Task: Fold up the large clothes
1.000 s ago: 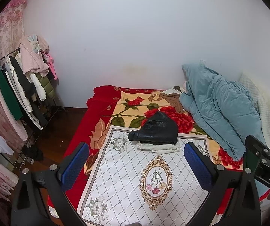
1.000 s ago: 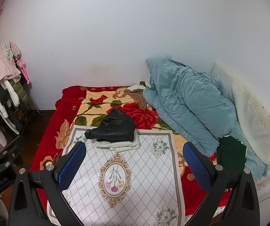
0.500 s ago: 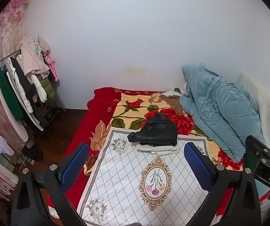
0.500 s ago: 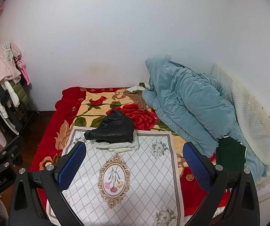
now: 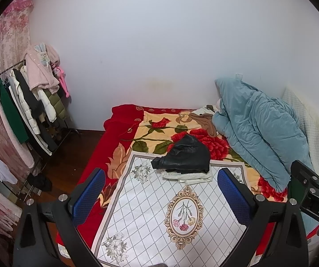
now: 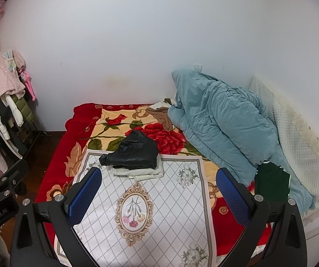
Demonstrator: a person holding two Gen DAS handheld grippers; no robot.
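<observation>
Black leather jacket (image 5: 185,155) heaped on cream garment (image 5: 188,175), frame centre, on white diamond-pattern mat (image 5: 150,209). Left gripper (image 5: 159,191), right gripper (image 6: 157,189) both spread, empty, held back. Fits pile awaiting folding or stacked afterwards.

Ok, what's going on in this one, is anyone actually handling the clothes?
Nobody is holding anything. Both grippers, left and right, are open and held above the near end of the bed, over a white diamond-patterned mat. At the mat's far edge a black leather garment lies in a compact bundle on top of a cream one. Whether these were just folded or are waiting to be folded can't be told. A teal duvet is heaped on the right.
</observation>
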